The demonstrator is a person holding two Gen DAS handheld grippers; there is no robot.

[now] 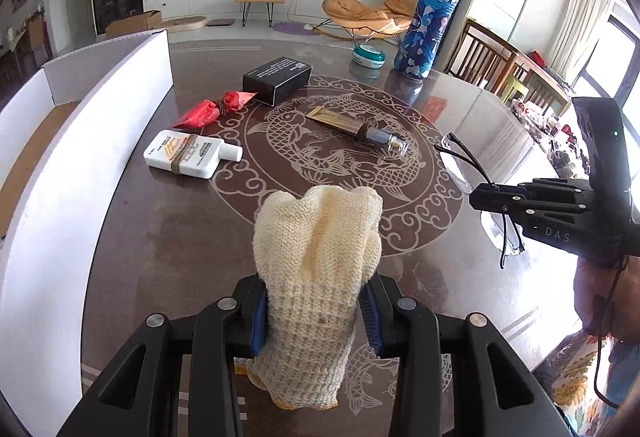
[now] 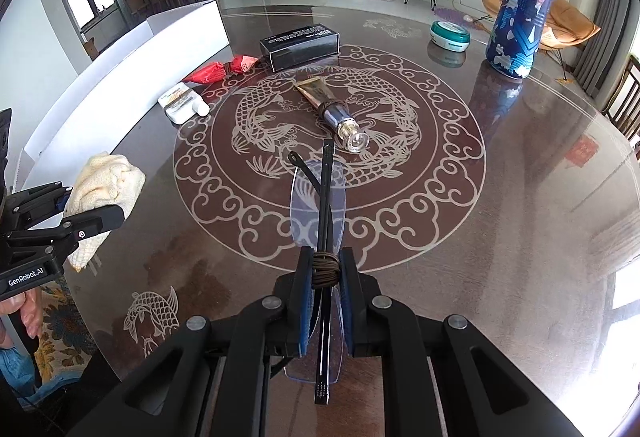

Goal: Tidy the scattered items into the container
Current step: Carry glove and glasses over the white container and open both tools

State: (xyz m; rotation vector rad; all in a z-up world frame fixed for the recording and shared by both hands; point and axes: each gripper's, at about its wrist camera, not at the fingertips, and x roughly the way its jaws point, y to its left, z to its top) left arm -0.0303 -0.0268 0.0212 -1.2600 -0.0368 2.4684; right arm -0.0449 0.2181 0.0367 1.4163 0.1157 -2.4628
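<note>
Above the fish medallion [image 2: 328, 153] on the tabletop [image 2: 520, 197], both grippers carry an item clear of the surface.

Left gripper [image 1: 316, 311] has its fingers [image 1: 258, 317] clamped on the cuff of a cream knitted glove [image 1: 316, 249], held near the medallion's rim on the side of the white open box [image 1: 72, 165]; right gripper [image 2: 326, 301] is clenched on folded clear-lens glasses [image 2: 324, 197] bound with a brown cord, over the medallion's near edge. A gold tube [image 2: 332, 105] lies across the medallion's centre. A black carton [image 2: 300, 45] sits at its far rim, a red wrapped packet [image 2: 220, 71] and white flat bottle [image 2: 182, 103] lie between the medallion and the box, and a blue bottle [image 2: 520, 9] and teal tin [image 2: 450, 33] stand beyond it.
</note>
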